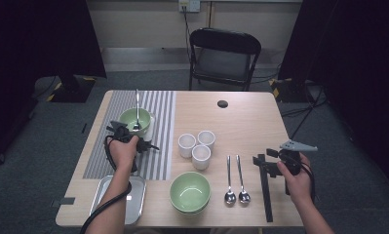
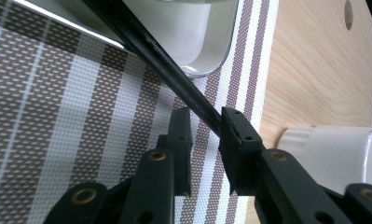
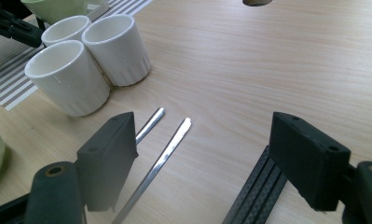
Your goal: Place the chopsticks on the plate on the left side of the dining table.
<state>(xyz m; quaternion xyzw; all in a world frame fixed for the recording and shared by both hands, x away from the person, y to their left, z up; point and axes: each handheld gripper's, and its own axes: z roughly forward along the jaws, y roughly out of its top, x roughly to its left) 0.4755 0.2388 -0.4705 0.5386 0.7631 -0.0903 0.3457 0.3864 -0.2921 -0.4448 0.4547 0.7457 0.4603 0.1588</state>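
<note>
- Your left gripper (image 2: 207, 140) hangs over the striped placemat (image 2: 58, 116) at the table's left side, just in front of the green bowl (image 1: 128, 118) that has a spoon (image 1: 137, 105) standing in it.
- In the left gripper view, a thin black stick (image 2: 151, 51) runs on a slant from the upper left, across a white dish (image 2: 197, 37), down to the right-hand pad, where its near end goes out of sight.
- The stick's long axis crosses the placemat's stripes at an angle. It lies neither along them nor square to them.
- The left jaws stand fairly close together, with the stick against one pad and a strip of placemat showing beside the other. From this angle you cannot tell whether the stick is actually pinched.
- Your right gripper (image 3: 202, 135) sits low over the bare wood (image 1: 245, 122) near the table's right edge, its jaws spread wide and pressing on nothing.
- Flat black strips (image 3: 253, 191) lie on the table under the right-hand jaw. In the high view they run almost straight toward you, with the far end at the gripper and the near end by the table's front edge.
- Two spoons (image 1: 236, 180) lie side by side just left of the strips, parallel to them, bowls toward you and handles pointing away.
- The spoon in the green bowl also points its handle away from you.
- Three white cups (image 3: 67, 77) stand touching in a cluster at mid-table.
- A second green bowl (image 1: 189, 191) is near the front edge, and a metal tray (image 1: 136, 207) sits at the front left.
</note>
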